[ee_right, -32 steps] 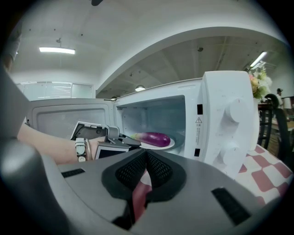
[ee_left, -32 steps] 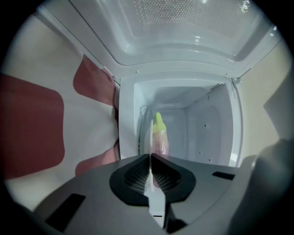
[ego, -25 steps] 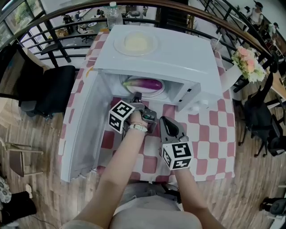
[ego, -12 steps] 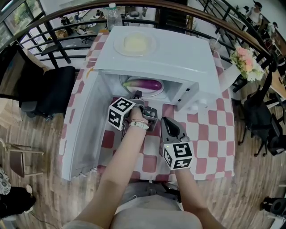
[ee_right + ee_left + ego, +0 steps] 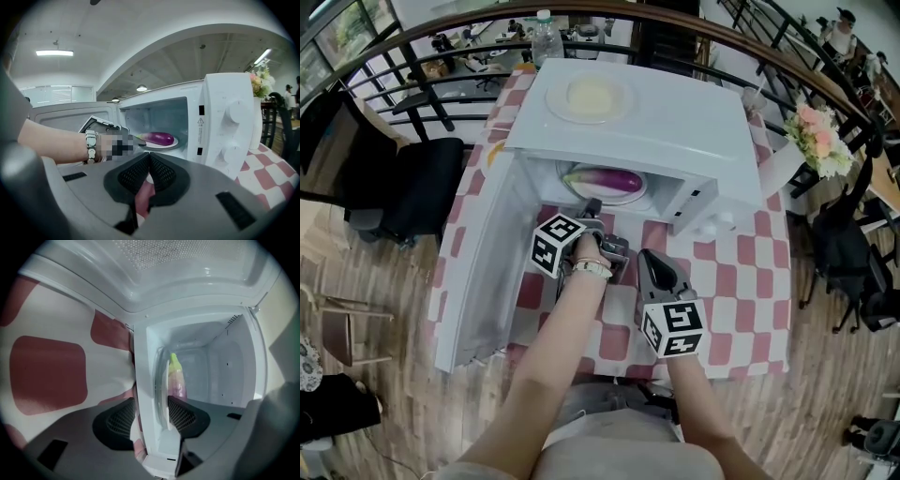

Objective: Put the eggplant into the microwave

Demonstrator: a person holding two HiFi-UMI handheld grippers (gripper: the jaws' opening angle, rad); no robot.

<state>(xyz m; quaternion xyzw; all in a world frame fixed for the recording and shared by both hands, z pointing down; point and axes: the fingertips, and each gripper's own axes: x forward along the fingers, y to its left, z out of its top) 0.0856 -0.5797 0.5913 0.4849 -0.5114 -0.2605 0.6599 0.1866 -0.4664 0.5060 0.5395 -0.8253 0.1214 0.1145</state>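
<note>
A purple eggplant (image 5: 609,178) with a green stem lies on a white plate (image 5: 625,197) inside the open white microwave (image 5: 656,122). The same eggplant (image 5: 160,138) shows on its plate in the right gripper view. My left gripper (image 5: 591,206) is at the cavity's front edge and its jaws are opening. In the left gripper view, the plate rim (image 5: 164,390) and the oven's front frame stand between the jaws of the left gripper (image 5: 151,420), with the eggplant (image 5: 177,383) behind them; the pads are not pressing. My right gripper (image 5: 645,255) hangs back over the table, shut and empty.
The microwave door (image 5: 478,272) is swung wide to the left. A plate of pale food (image 5: 589,94) sits on top of the oven. The table has a red-and-white checked cloth (image 5: 741,281). Flowers (image 5: 820,136) stand at the right, a water bottle (image 5: 544,33) behind, and a black chair (image 5: 412,187) at the left.
The left gripper stays at the microwave's front edge with hardly any shift. The eggplant and plate have not moved. The right gripper is still.
</note>
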